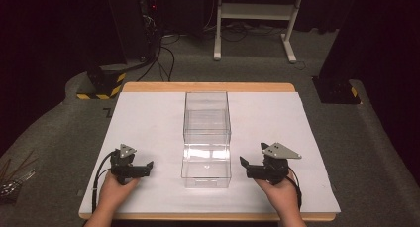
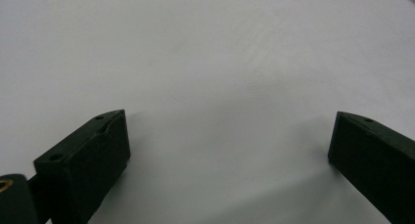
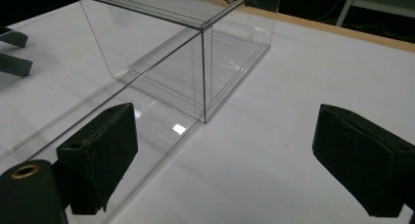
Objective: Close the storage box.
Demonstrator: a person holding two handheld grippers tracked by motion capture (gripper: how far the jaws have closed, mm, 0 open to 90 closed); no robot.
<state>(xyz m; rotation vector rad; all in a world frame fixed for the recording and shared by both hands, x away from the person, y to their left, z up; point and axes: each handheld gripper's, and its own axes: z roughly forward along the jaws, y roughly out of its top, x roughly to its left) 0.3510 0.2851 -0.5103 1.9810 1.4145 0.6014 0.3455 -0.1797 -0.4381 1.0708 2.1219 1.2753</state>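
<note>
A clear plastic box [image 1: 207, 113] stands in the middle of the white sheet, and a lower clear tray section [image 1: 206, 168] reaches from it toward the person. My left gripper [image 1: 147, 168] rests to the left of the tray and points at it. Its jaws are wide apart over bare white sheet [image 2: 227, 136]. On the tray's right, my right gripper [image 1: 244, 167] also points inward. It is open [image 3: 225, 141], with the box [image 3: 195, 48] and tray [image 3: 98, 121] ahead of its jaws. Nothing is held in either gripper.
The white sheet [image 1: 148, 118] covers a wooden table whose edge [image 1: 208, 86] shows at the back. Beyond it are grey floor, cables and a white stand [image 1: 255, 19]. The left gripper's jaws [image 3: 12, 55] show far off in the right gripper view.
</note>
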